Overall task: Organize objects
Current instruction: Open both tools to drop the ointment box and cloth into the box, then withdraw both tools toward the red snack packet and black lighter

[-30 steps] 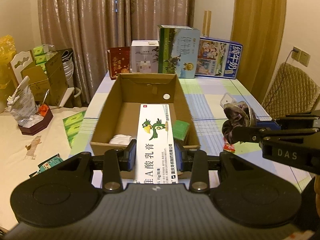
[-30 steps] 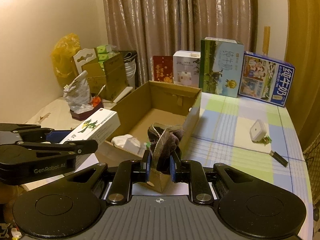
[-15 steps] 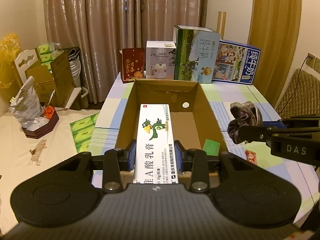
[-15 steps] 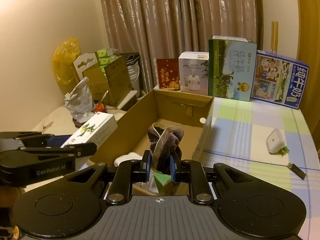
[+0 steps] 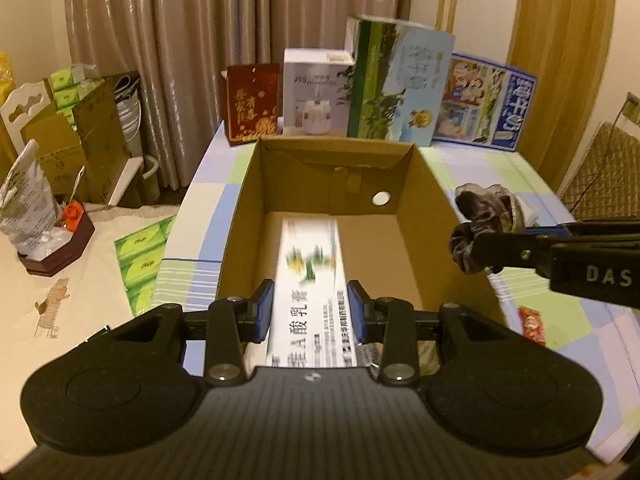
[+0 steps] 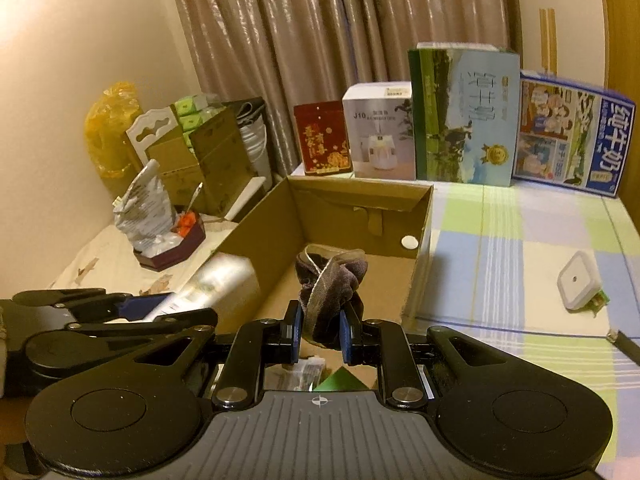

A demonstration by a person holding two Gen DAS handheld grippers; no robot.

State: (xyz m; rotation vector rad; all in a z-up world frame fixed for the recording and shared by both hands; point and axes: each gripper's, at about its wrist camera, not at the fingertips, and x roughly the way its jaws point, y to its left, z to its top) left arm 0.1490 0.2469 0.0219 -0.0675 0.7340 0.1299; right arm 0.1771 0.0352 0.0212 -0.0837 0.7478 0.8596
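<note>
Curtained room, checked desk [image 6: 520,240]: over the cardboard box [image 5: 424,184] our left hand-held gripper [image 5: 310,312] clamps a light, stiff ointment carton [image 5: 308,276] across its sides; the right hand-held gripper [image 6: 320,336] pinches a soft scrunchie [image 6: 330,280].

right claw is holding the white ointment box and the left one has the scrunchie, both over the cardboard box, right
Not quite: the items are swapped. The right claw is shut on the dark scrunchie, as the right wrist view shows, and the left claw grips the white ointment box, as the left wrist view shows. Both are at the open cardboard box.
</note>
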